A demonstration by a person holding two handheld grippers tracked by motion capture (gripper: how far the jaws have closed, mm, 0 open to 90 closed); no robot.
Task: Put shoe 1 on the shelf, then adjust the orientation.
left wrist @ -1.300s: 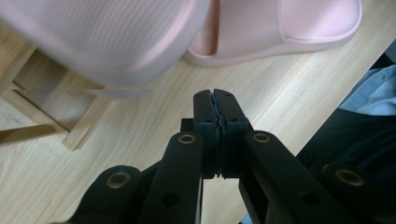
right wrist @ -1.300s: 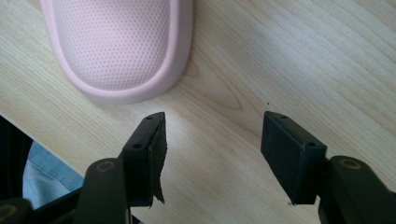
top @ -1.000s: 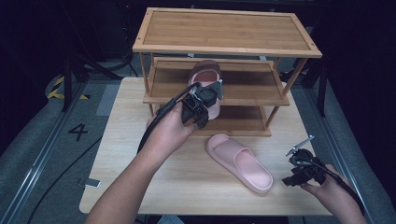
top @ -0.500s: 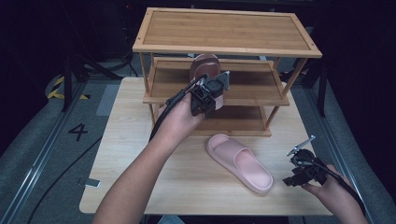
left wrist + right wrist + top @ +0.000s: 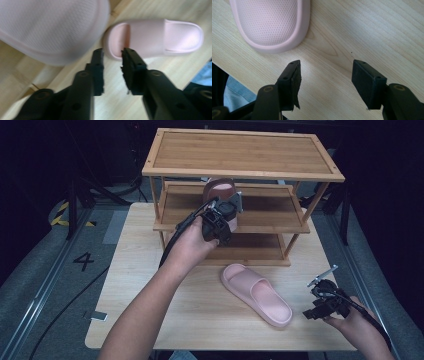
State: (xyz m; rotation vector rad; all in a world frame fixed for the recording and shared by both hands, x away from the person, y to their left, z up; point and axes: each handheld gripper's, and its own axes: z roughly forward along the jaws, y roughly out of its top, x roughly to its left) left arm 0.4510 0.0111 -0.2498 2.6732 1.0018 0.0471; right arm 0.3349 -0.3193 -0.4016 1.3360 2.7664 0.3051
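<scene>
The left claw is raised at the front edge of the wooden rack's middle shelf, its jaws a little apart with nothing between them, just beside a pink slipper that stands on that shelf. A second pink slipper lies flat on the table, toward its front right part. The right claw hovers low near the table's front right corner, jaws wide apart and empty, close to that slipper's end.

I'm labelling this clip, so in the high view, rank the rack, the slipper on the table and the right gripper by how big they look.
1. Rack, by far the largest.
2. Slipper on the table.
3. Right gripper, smallest, though it sits nearest the camera's edge of the table.
</scene>
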